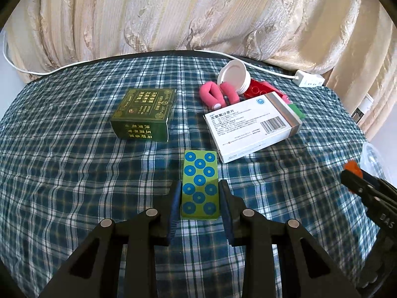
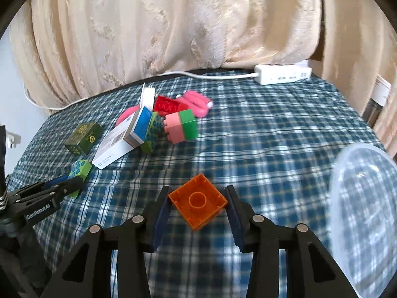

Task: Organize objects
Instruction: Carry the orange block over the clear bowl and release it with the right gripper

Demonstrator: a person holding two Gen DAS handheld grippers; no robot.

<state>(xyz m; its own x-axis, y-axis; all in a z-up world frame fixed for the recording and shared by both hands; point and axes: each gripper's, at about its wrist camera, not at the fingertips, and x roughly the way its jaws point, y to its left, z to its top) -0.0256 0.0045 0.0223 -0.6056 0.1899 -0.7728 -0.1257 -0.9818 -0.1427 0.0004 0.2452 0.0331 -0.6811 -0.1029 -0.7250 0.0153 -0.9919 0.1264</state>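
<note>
My left gripper (image 1: 199, 193) is shut on a green tile with blue circles (image 1: 200, 185), held just above the checked cloth; it also shows in the right wrist view (image 2: 80, 171). My right gripper (image 2: 198, 202) is shut on an orange brick (image 2: 198, 204), underside up, above the cloth; in the left wrist view it shows at the right edge (image 1: 351, 171). A dark green box (image 1: 145, 113) lies at mid-left. A white medicine box (image 1: 253, 126) leans on a second patterned tile (image 2: 152, 132).
A pink-and-green brick stack (image 2: 182, 128), a red brick (image 2: 167, 104), pink foam rollers (image 1: 218, 95) and a white lid (image 1: 233, 75) cluster at the back. A clear plastic container (image 2: 364, 198) stands at the right. A white power strip (image 2: 282, 73) lies by the curtain.
</note>
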